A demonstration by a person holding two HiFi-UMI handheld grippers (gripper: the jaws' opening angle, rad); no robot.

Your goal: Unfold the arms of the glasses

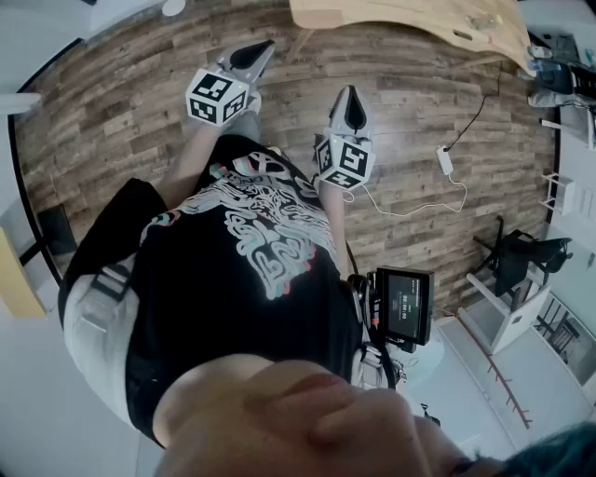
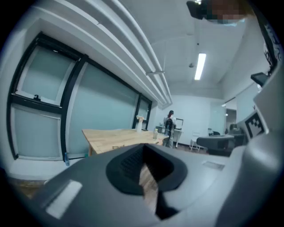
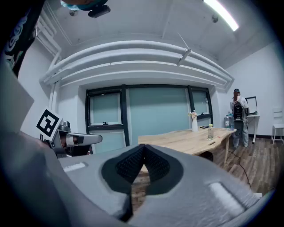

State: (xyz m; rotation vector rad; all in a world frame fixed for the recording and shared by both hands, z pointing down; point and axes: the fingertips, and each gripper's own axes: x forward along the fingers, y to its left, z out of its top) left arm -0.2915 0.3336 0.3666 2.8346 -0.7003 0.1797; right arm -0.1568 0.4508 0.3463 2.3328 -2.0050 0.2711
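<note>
Left gripper (image 1: pixel 264 48) and right gripper (image 1: pixel 351 96): jaws closed, empty, over floor (image 1: pixel 112 102). Surface (image 1: pixel 410 19) far ahead; glasses not discernible.

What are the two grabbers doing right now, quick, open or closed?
Left gripper: closed, tips together, holding nothing.
Right gripper: closed, tips together, holding nothing.

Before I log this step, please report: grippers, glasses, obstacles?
Left gripper shut, empty. Right gripper shut, empty. Glasses not made out in any view. Both held over wood floor, wooden table ahead.
</note>
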